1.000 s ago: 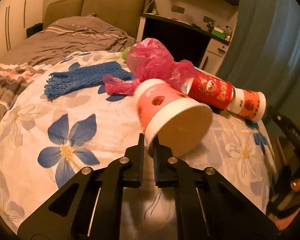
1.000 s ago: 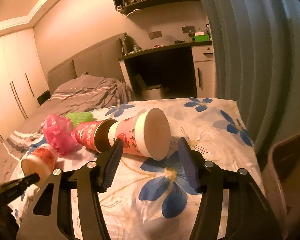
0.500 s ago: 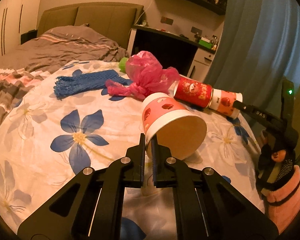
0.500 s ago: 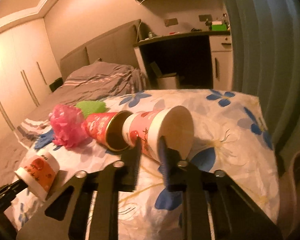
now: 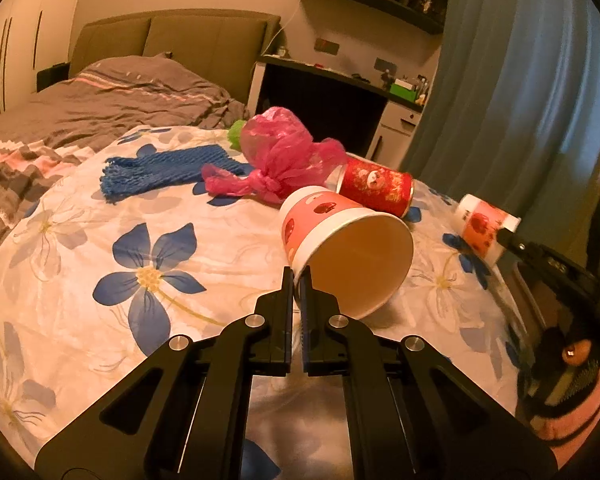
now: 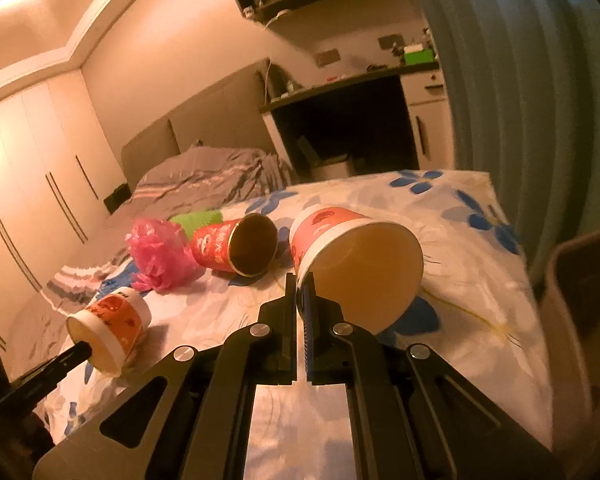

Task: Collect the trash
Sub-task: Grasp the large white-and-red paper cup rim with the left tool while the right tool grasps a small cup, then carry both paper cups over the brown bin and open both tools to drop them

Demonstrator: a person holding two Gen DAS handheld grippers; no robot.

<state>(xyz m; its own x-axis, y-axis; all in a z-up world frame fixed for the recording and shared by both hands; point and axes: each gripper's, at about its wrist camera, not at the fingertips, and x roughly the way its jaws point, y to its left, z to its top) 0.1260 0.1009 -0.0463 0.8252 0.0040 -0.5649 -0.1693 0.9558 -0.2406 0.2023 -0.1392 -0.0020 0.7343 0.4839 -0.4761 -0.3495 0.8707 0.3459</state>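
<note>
so, two paper cups pinched by their rims, both lifted off the flowered sheet.

the left gripper [image 5: 298, 280] has its jaws pressed onto the rim of one orange-and-white cup [image 5: 340, 240], and the right gripper [image 6: 300, 284] pinches the lip of the other cup [image 6: 352, 256] the same way. thin paper rims may crease or slip out if either wrist swings. the red cup [image 6: 230, 246], pink bag [image 5: 284, 160] and blue netting [image 5: 160, 170] lie on the bed [image 5: 100, 220]. the printing on the cups is too small to read.
</note>
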